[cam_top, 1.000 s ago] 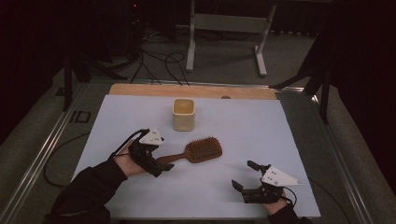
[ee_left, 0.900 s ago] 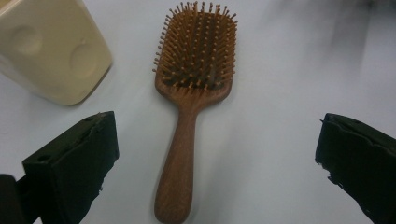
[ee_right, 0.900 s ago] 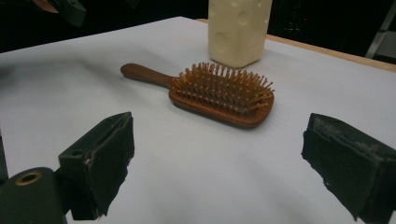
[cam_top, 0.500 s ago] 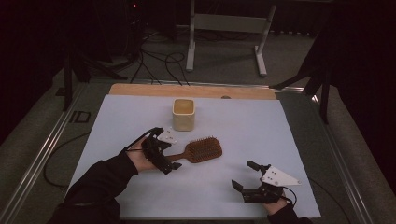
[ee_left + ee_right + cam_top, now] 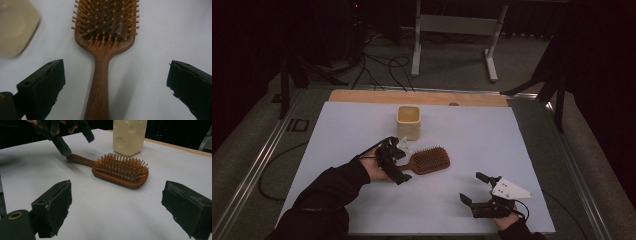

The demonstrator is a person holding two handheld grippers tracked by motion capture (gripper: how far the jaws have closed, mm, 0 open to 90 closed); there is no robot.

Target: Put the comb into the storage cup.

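Hairbrush: the wooden paddle hairbrush (image 5: 428,161) lay bristles-up on the white worktop (image 5: 337,130), just in front of the cream cup, handle pointing toward the person's left.
Handle: in the left gripper view the handle (image 5: 98,85) ran straight up the middle between the two jaws, not yet touched.
Left tongs: the left tongs (image 5: 398,161) were spread wide, straddling the handle end and low over it.
What changed: a second before, the left tongs sat farther back, off the handle end; they had since slid in along it, while the brush itself hadn't budged.
Meaning: I'd judge this as the approach finished and the close about to come, with a grab on the handle next.
Right tongs: the right tongs (image 5: 479,192) rested near the front edge, spread and empty, well apart from the brush.
Cup: the cream cup (image 5: 408,121) stood upright behind the brush.
Hard to tell: the handle's very tip ran out of the left gripper view; whether the lower jaw touched the worktop, I couldn't tell.
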